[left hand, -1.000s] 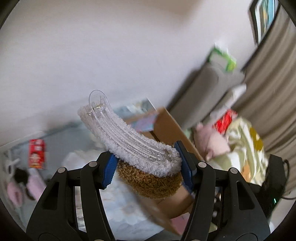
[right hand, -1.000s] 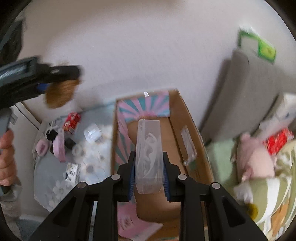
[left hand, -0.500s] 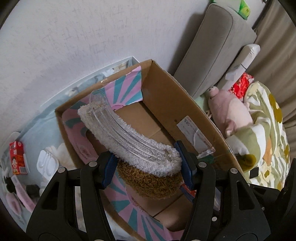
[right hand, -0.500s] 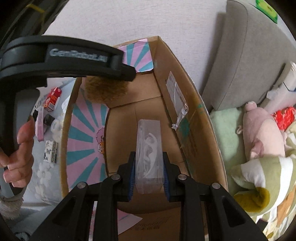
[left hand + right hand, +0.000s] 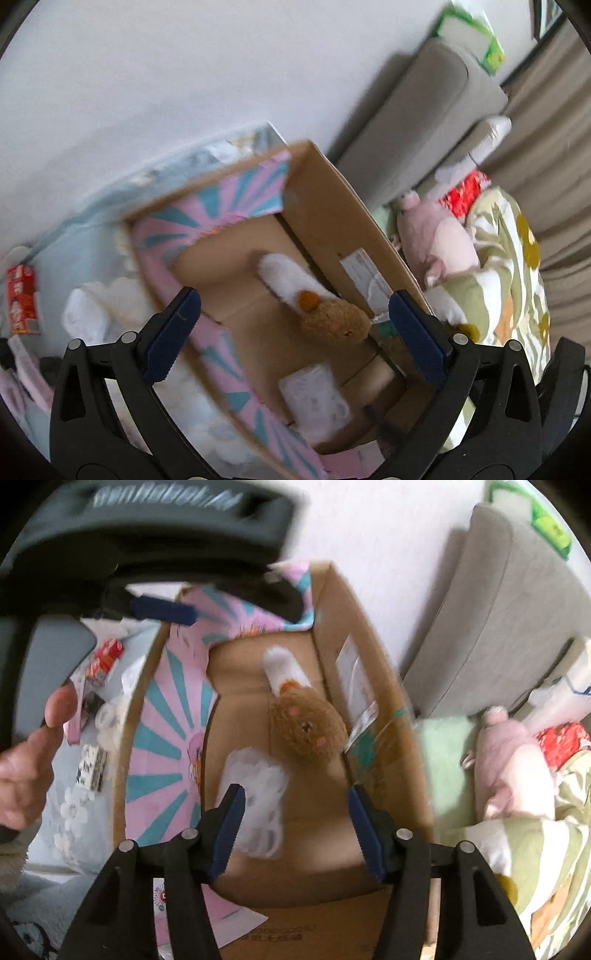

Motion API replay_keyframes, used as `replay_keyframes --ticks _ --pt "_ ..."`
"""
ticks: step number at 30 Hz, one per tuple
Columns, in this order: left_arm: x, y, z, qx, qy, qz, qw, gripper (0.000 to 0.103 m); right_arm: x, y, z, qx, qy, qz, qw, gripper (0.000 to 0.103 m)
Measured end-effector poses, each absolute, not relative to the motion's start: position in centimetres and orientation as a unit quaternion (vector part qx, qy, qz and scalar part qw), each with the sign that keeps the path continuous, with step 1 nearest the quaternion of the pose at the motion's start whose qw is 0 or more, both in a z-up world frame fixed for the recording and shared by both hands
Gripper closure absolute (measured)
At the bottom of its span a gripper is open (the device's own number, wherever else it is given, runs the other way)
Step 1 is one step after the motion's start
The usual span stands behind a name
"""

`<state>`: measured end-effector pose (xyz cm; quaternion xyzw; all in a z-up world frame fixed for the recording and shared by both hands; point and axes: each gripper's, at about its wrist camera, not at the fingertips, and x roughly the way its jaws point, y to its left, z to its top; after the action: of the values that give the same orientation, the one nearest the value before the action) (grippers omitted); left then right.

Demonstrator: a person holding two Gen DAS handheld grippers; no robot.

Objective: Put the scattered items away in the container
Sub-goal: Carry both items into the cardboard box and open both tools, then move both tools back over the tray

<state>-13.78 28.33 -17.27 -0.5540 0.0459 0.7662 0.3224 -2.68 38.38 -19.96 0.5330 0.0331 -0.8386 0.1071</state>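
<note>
With both the left hand-held gripper (image 5: 291, 328) and the right hand-held gripper (image 5: 295, 823) spread empty above the box (image 5: 373, 686), the slipper (image 5: 303, 720) and clear case (image 5: 255, 805) are seen inside, while small items (image 5: 94, 734) are left outside its left edge.

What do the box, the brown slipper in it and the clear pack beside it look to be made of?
Box: plain brown corrugated cardboard, matte, with folded flaps and a printed pink-teal liner. Slipper: fuzzy plush, brown pile with a white fleecy part. Clear pack: probably thin glossy transparent plastic; blurred, so not certain.
</note>
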Motion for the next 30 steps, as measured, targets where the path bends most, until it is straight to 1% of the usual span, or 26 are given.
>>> replay_keyframes --ticks 5,10,16,22,30 --pt "-14.2 24.6 -14.6 -0.534 0.036 0.791 0.296 0.002 -2.0 40.2 -18.1 0.498 0.006 -0.862 0.092 0.043" --pt "-14.3 20.9 -12.6 -0.524 0.013 0.805 0.278 0.002 -1.8 40.8 -17.3 0.486 0.001 -0.871 0.079 0.043" --pt "-13.6 18.1 -11.3 -0.512 0.008 0.817 0.264 0.002 -1.1 40.1 -15.7 0.471 -0.004 -0.879 0.078 0.043" --pt "-12.5 15.4 -10.8 -0.509 -0.012 0.823 0.252 0.002 -0.1 38.5 -14.9 0.462 0.019 -0.883 0.081 0.043" --pt "-10.5 11.0 -8.9 -0.484 -0.001 0.850 0.210 0.002 0.7 36.3 -13.1 0.436 0.029 -0.894 0.102 0.043"
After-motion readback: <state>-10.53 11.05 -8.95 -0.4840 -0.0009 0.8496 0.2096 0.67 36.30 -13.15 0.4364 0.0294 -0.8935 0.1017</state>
